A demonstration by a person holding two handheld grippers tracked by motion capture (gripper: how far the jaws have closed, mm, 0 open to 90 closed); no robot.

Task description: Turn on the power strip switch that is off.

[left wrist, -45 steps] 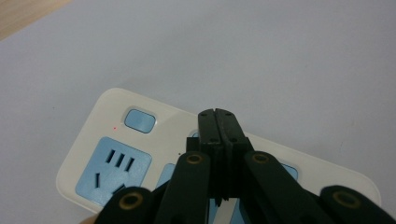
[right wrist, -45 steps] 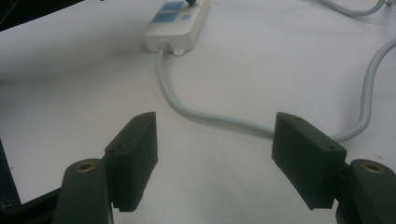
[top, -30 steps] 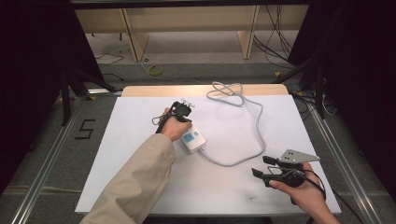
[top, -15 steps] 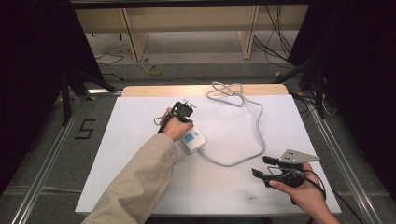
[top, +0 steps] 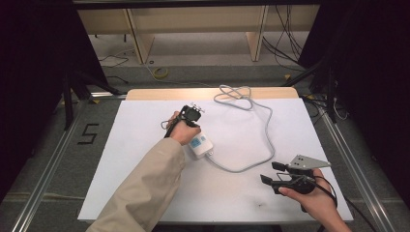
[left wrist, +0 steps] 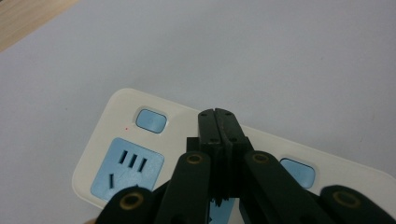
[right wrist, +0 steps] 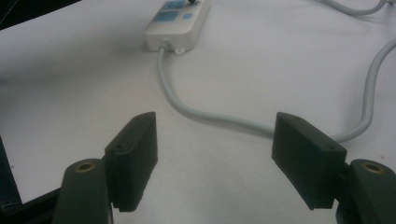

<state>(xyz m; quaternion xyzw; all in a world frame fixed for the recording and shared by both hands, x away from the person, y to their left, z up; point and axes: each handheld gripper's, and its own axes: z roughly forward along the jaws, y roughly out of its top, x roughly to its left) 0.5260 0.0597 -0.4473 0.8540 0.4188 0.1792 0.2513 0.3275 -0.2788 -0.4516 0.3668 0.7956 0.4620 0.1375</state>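
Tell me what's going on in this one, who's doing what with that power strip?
A person at a white-covered table holds a gripper in each hand. The left gripper is shut, with nothing between its jaws, and its tip hangs over the white power strip, between two of the strip's blue switch buttons. Whether it presses on the strip is hard to tell. The right gripper is open, near the table's front right, and the strip's grey cable runs past just beyond its jaws.

A lab recording bay: white-covered table (top: 145, 121) on metal rails (top: 43, 179), black curtains (top: 29, 72), loose floor cables (top: 285, 43).
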